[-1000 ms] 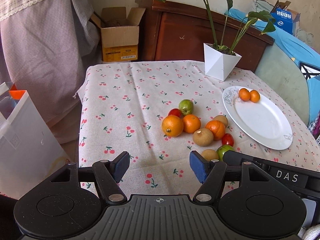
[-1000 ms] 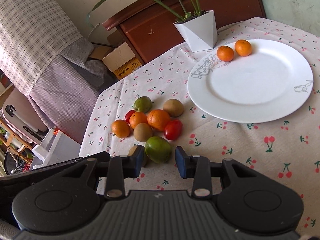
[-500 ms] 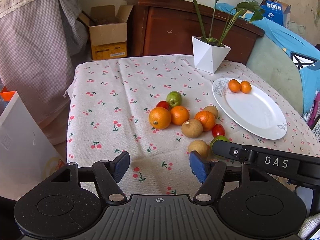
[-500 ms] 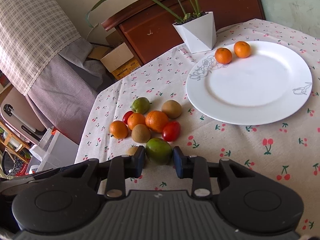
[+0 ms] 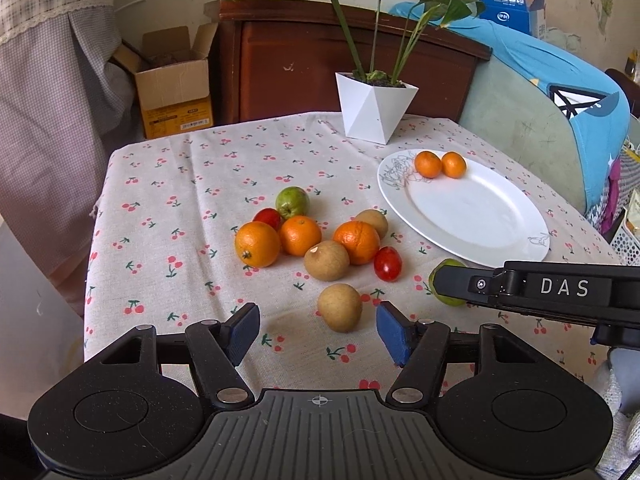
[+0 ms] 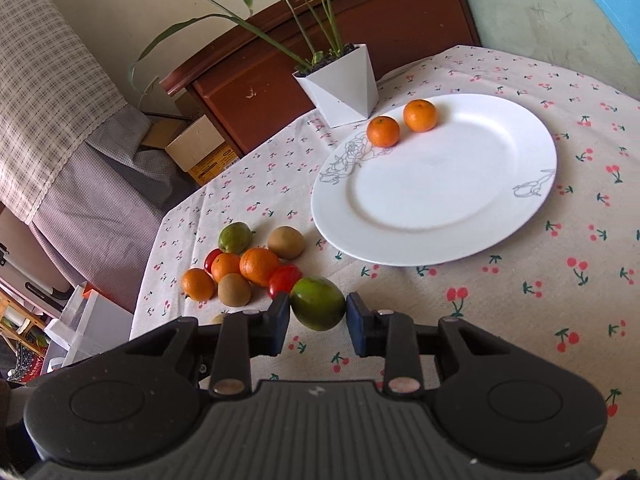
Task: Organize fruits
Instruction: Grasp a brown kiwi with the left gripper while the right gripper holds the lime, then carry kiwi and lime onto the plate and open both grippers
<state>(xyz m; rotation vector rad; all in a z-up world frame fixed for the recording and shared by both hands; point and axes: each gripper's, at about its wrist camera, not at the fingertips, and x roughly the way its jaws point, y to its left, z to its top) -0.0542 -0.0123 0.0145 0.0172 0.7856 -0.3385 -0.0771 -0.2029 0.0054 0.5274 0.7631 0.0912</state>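
My right gripper [image 6: 318,322] is shut on a green fruit [image 6: 318,308], held just above the cloth; it also shows in the left wrist view [image 5: 446,280], mostly hidden behind the right gripper's finger. A white plate [image 6: 460,232] holds two small oranges [image 6: 383,131] at its far rim. A cluster of oranges, brown fruits and red tomatoes [image 5: 304,236] lies left of the plate [image 5: 492,236]. My left gripper [image 5: 318,330] is open, with a brown fruit [image 5: 340,307] just ahead between its fingers.
A white faceted pot with a plant [image 5: 374,110] stands at the table's far edge. A wooden cabinet [image 5: 320,64] and a cardboard box [image 5: 176,88] are behind the table. A white bin [image 6: 86,320] sits left of the table.
The right gripper closed on the green fruit and lifted it slightly toward the plate. The left gripper moved forward toward the fruits, bringing the near brown fruit between its open fingers.
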